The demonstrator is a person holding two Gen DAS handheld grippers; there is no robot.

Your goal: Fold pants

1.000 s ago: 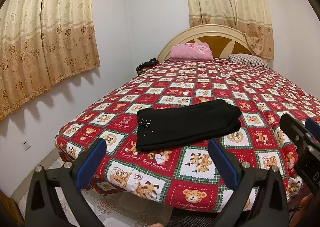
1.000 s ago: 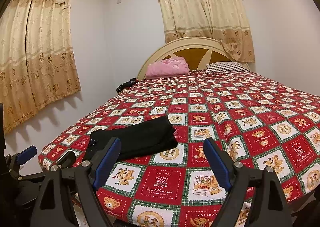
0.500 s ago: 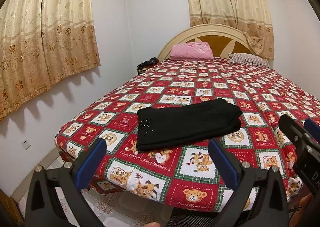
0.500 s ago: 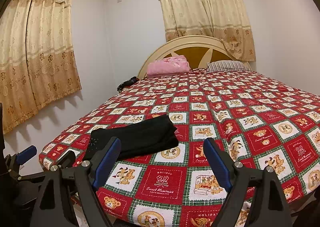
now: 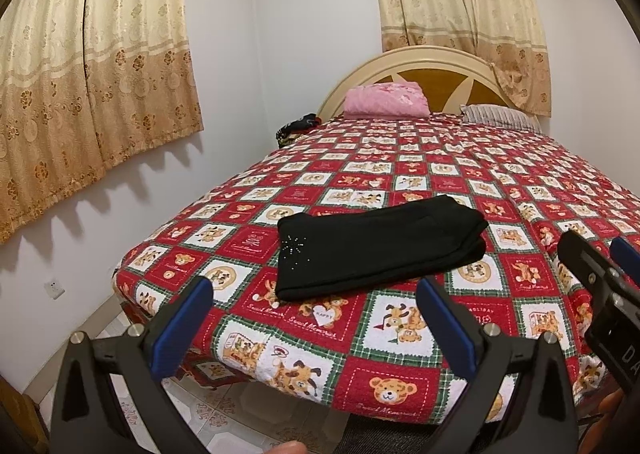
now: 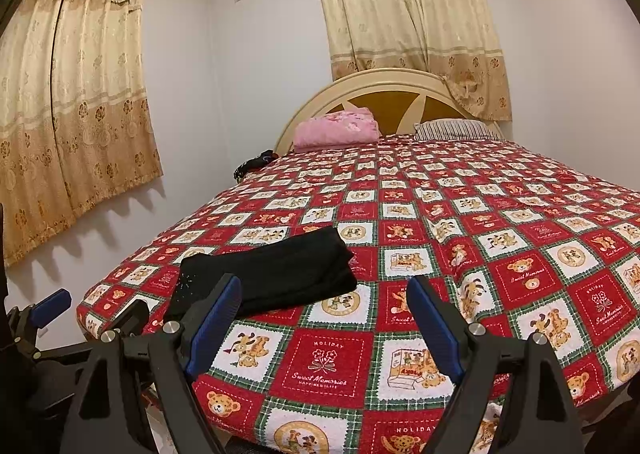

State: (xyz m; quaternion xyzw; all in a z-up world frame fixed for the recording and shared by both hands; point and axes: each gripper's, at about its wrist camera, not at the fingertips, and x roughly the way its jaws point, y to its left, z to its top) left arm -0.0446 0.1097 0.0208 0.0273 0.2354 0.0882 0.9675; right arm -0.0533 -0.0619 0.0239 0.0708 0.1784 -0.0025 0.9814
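- We see the black pants (image 5: 376, 250) lying folded into a flat oblong on the bed (image 5: 400, 386), near its foot and toward its left edge, a small sparkly motif on their left end.
- Our left claw (image 5: 314, 320) is spread wide and empty, held off the foot of the bed, short of the pants and not touching them.
- Our right claw (image 6: 324, 318) is likewise spread wide and holds nothing; it hangs over the foot of the bed, with the pants (image 6: 268, 276) beyond its left finger.
- In the right wrist view the left claw (image 6: 52, 304) shows at the left edge.
- At the head of the bed a pink bundle (image 5: 386, 100) and a striped pillow (image 5: 500, 118) lie against the headboard (image 5: 420, 62).
- Beige curtains (image 5: 88, 66) hang on the walls.
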